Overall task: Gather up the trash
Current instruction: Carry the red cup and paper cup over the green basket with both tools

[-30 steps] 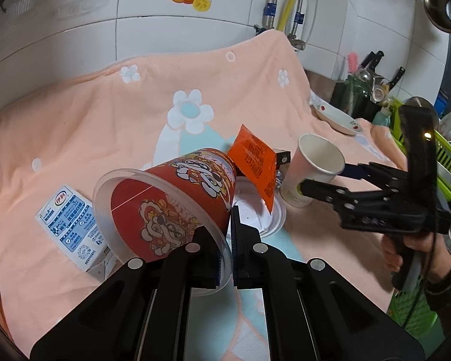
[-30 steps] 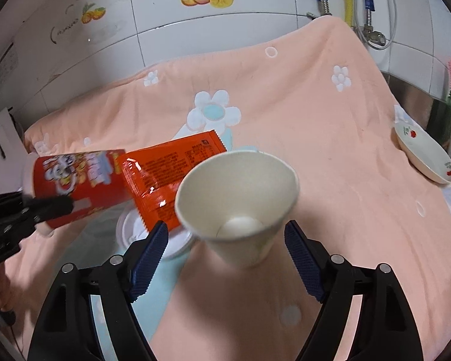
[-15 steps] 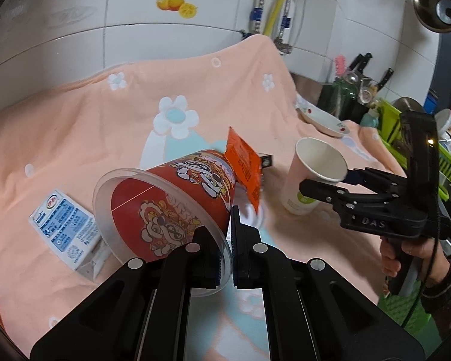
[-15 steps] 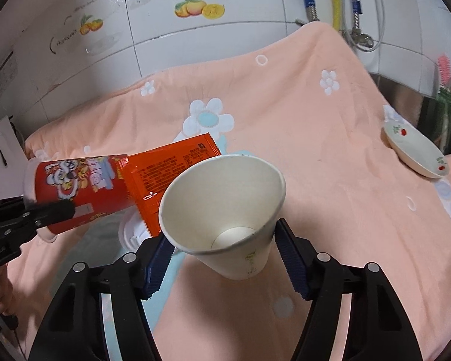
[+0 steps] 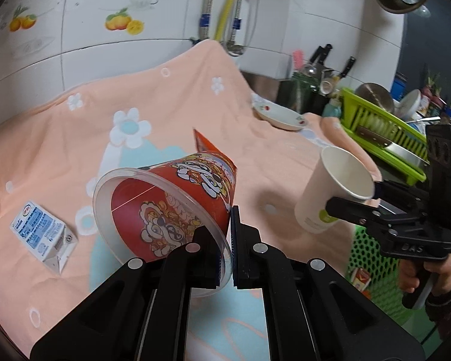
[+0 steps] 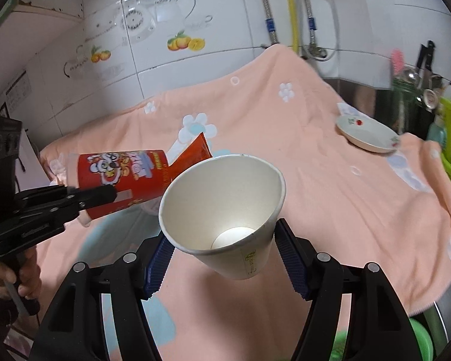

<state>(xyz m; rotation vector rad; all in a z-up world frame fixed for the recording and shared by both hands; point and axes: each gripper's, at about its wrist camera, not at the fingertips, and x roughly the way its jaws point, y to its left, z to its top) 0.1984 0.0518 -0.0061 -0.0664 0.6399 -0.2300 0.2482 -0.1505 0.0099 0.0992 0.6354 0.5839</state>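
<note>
Fingers (image 5: 237,242) of the left gripper (image 5: 225,258) are pinched together on the clear rim of the red noodle cup (image 5: 177,207), which hangs tipped on its side, mouth toward the camera, clear of the desk. On the right gripper (image 6: 225,258), the blue-padded fingers (image 6: 291,264) have just closed in and now press against both sides of the white paper cup (image 6: 225,210), which is lifted off the cloth and tilted with its open mouth up and toward the lens.

Below both cups spreads the peach cloth (image 5: 60,138) with its white and blue flowers, draped over the desk and up against the white tiled wall (image 6: 195,15). At the right edge in the left wrist view stands a green dish rack (image 5: 385,138) with plates and bowls in it. A white saucer (image 6: 366,135) with red fruit marks lies on the cloth near the far right side, well apart from both cups. A blue and white milk carton (image 5: 43,234) lies flat on the cloth to the left of the noodle cup. An orange sachet (image 6: 192,153) sticks out from behind the noodle cup's base; what carries it cannot be told. A hand (image 6: 27,273) grips the left gripper's handle in the right wrist view.
</note>
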